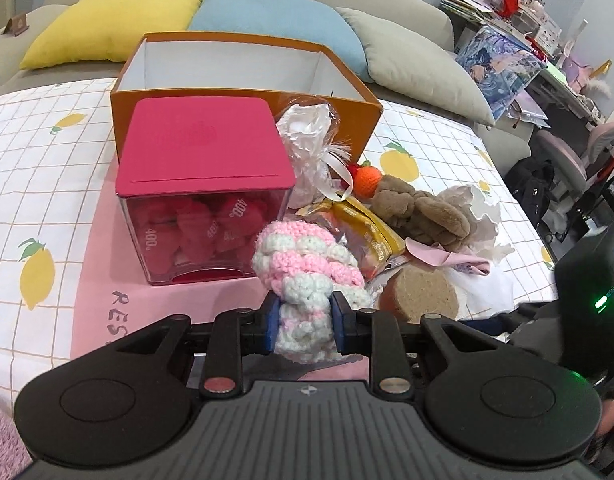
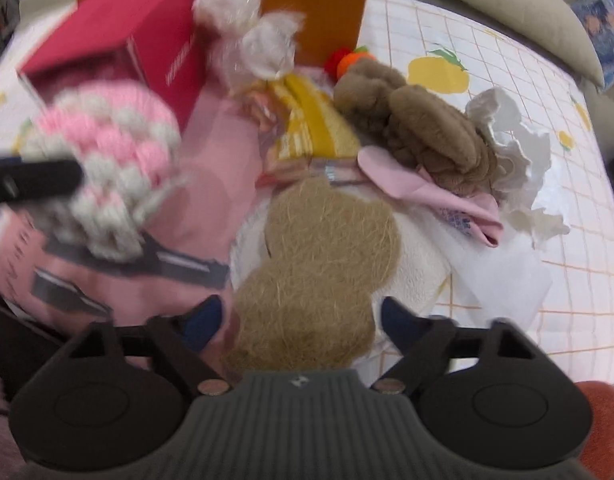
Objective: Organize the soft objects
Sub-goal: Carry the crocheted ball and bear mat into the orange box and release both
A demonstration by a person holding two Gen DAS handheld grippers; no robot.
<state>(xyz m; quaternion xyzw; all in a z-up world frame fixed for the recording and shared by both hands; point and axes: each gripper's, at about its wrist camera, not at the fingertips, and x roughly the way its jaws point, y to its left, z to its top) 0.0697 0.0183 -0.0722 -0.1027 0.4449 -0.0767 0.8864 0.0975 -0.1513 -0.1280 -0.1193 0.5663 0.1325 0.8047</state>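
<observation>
Soft items, sorting toward orange box [image 1: 243, 104]
Left gripper [image 1: 303, 320] clamps pink-white crochet piece [image 1: 307, 268], lifted for boxing; right gripper [image 2: 299, 320] spread wide astride tan fuzzy pad [image 2: 319, 264], nothing gripped

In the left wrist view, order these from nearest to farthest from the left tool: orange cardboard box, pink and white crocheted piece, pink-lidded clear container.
1. Pink and white crocheted piece, clamped in the left tool.
2. Pink-lidded clear container, behind it, left.
3. Orange cardboard box, at the back.

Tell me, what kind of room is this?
Probably a home living room: a sofa with a yellow cushion behind a table under a lemon-print tablecloth, and a cluttered desk at the side.
</observation>
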